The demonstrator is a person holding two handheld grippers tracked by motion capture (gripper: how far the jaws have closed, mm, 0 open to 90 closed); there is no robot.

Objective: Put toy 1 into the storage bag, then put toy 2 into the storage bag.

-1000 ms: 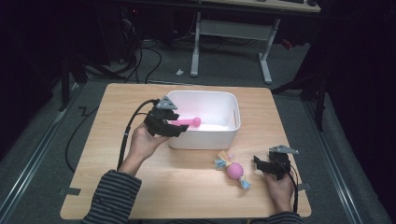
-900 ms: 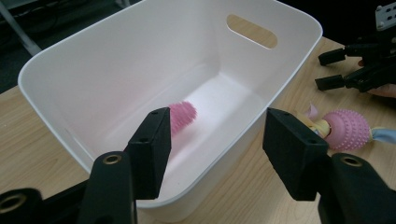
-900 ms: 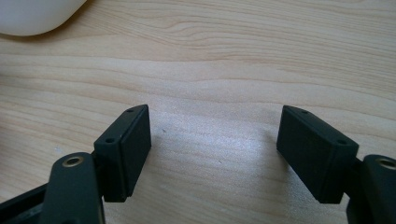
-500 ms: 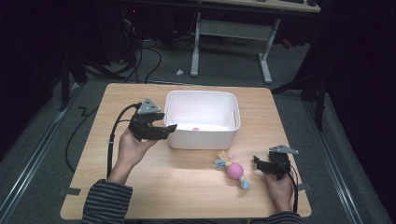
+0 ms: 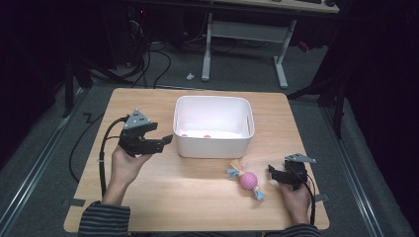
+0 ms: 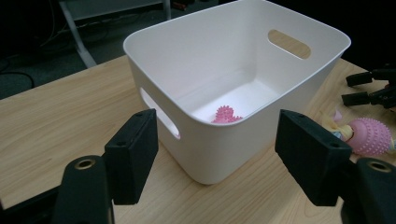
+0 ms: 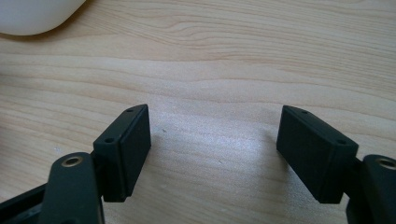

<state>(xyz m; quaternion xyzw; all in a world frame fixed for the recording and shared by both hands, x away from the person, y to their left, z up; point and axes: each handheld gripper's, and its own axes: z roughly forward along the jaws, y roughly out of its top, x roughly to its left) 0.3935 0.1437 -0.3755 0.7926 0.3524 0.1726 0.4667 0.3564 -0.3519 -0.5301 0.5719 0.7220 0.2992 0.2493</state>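
Tabletop [image 5: 148, 197] of pale wood carries everything here, its grain running across under both grippers in their own views. Next in size is the white bin [image 5: 213, 126], set toward the far middle of the table, with a cut-out handle in each end wall; in the left gripper view its near corner stands close ahead of the jaws. On the bin's floor lies a pink spiky toy [image 6: 225, 114], against the near wall, where the high view gives 2 small pink patches of it. The left gripper [image 5: 160, 142] is held above the table just to the left of the bin, pointing at the bin's left wall but apart from it; its jaws have just been opening, they stand wide apart, and nothing is between them. The right gripper [image 5: 273, 173] rests low near the table's right front corner, jaws likewise spread wide over bare wood with nothing gripped. Just to its left, near but not touching, lies a pink ball toy [image 5: 248, 179] with yellow and blue knotted ends, in front of the bin's right half and clear of it. Smallest is the black cable [image 5: 103, 153] looping back from the left gripper beside the person's left forearm.
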